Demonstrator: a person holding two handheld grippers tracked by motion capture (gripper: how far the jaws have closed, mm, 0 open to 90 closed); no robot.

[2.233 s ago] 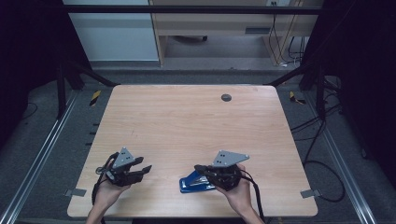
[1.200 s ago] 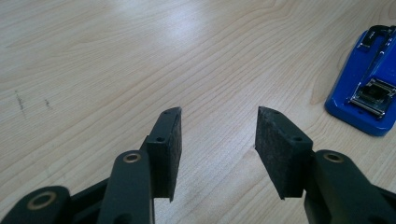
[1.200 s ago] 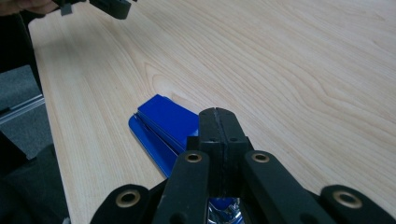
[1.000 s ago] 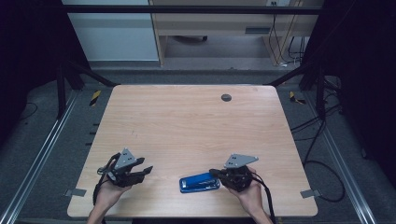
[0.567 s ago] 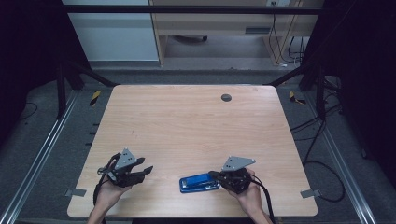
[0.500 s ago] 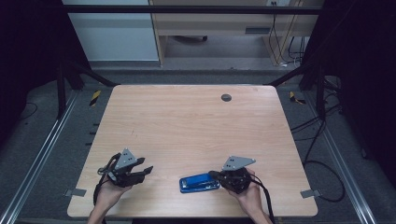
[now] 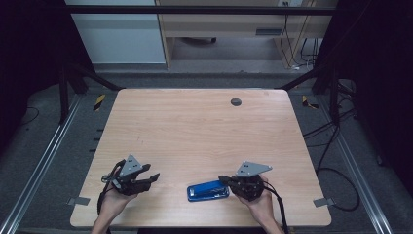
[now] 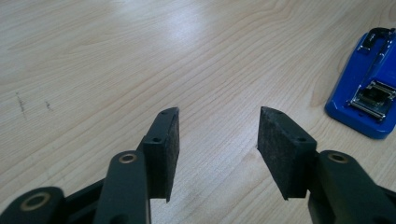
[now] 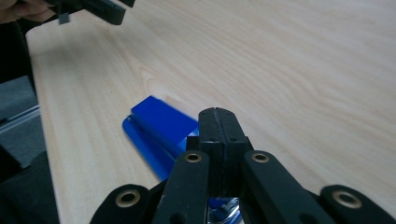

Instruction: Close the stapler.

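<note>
Wooden table is carrying a blue stapler near the front edge. Right gripper is sitting fully closed, tips at the stapler's end, gripping nothing. Left gripper has just been opening, nothing between its pads.

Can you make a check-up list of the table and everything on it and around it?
Surface: wooden table, bare, small dark round spot near far edge.
Job's things: blue stapler lying flat near front edge.
Clutter: nothing seen.
Grippers: left gripper open, nothing between pads; right gripper shut, at the stapler's end.
Cables: a black cable trails from the right gripper; more on the floor at right.
Surroundings: dark floor, metal rails, desk behind.
</note>
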